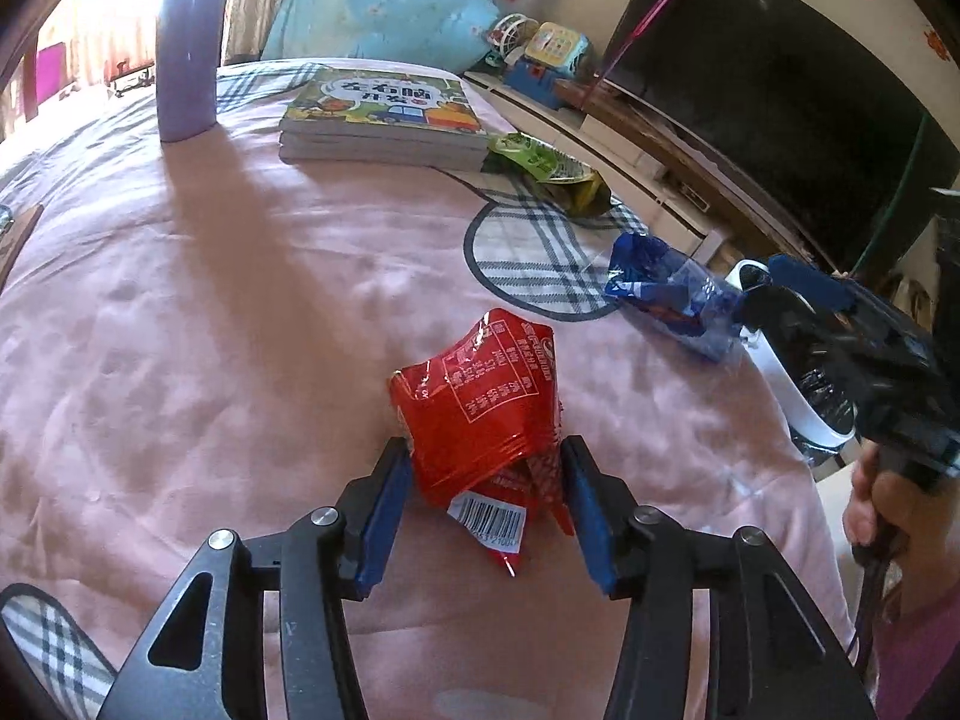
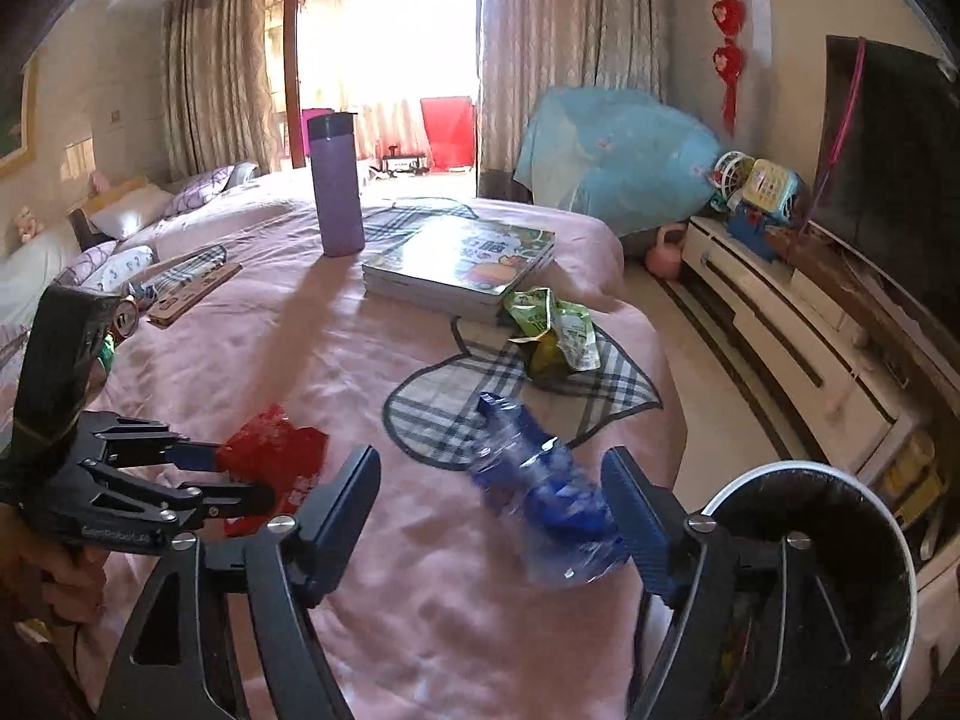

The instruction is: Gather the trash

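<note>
Red wrapper (image 1: 480, 408) crumpled, between spread left jaws | blue wrapper (image 2: 540, 480) blurred, right jaws spread

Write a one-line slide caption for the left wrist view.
Left gripper closing around a crinkled red plastic snack wrapper on the pink bedspread.

Blue wrapper (image 2: 543, 498) is motion-blurred; bin (image 2: 888, 540) perhaps cut off below.

Wrappers: 3 (image 1: 480, 408). Books (image 1: 384, 120): perhaps 3, stacked. Flask (image 1: 183, 54): 1. Bin (image 2: 810, 570): 1.
</note>
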Motion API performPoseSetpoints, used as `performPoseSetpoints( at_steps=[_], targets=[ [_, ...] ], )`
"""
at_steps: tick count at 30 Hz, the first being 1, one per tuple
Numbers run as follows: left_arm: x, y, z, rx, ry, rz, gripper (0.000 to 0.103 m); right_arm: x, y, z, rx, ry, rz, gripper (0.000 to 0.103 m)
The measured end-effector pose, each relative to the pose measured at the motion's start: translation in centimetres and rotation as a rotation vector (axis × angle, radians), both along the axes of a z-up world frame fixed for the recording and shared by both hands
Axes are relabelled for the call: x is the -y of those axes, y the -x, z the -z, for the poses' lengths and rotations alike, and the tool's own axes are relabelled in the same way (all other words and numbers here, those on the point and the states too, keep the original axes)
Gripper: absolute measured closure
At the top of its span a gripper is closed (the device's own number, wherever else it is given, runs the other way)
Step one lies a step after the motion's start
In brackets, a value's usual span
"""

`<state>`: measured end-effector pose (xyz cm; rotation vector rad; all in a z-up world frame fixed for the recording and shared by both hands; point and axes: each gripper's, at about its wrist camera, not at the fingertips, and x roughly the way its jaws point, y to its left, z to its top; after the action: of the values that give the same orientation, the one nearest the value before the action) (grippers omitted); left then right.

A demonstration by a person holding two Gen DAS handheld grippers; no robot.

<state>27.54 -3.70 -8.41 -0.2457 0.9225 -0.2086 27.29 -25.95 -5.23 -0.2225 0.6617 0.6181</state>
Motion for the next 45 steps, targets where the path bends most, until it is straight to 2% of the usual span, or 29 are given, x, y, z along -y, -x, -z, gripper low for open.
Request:
performPoseSetpoints(
  at_steps=[3,4,5,6,8,9,14,22,28,34,45],
  targets=[
    [0.2,-0.2,0.1,0.001,0.005,0.002,0.054,-0.9,-2.1,1.8,-0.086,0.095,-0.02,0.025],
    [0.3,-0.3,0.1,0.003,0.008,0.004,0.059,-1.0,-2.5,2.2,-0.108,0.102,-0.023,0.03],
    [0.4,-0.4,0.2,0.001,0.013,0.008,0.064,-0.9,-2.9,2.7,-0.132,0.104,-0.021,0.052],
    [0.5,-0.4,0.3,-0.001,0.015,0.009,0.064,-0.9,-3.1,3.1,-0.158,0.106,-0.01,0.062],
    [0.5,-0.3,0.2,0.007,0.022,0.012,0.068,-0.2,-3.1,3.3,-0.168,0.087,0.043,0.067],
    [0.6,-0.2,0.1,0.01,0.029,0.017,0.07,0.5,-2.7,3.0,-0.187,0.031,0.071,0.069],
    [1.4,0.8,-1.3,0.046,0.035,0.049,0.072,2.3,0.2,1.9,-0.22,-0.14,0.151,0.07],
    [3.2,3.4,-3.3,0.075,0.012,0.111,0.072,4.5,5.4,1.0,-0.244,-0.351,0.265,0.07],
    [4.4,5.3,-4.3,0.09,-0.004,0.135,0.072,5.8,8.3,0.6,-0.245,-0.433,0.297,0.07],
    [5.8,7.0,-5.1,0.103,-0.032,0.166,0.072,6.8,10.0,0.7,-0.242,-0.469,0.314,0.07],
    [9.6,7.1,-6.3,0.129,-0.071,0.231,0.072,11.0,10.2,0.2,-0.206,-0.514,0.386,0.07]
  ],
)
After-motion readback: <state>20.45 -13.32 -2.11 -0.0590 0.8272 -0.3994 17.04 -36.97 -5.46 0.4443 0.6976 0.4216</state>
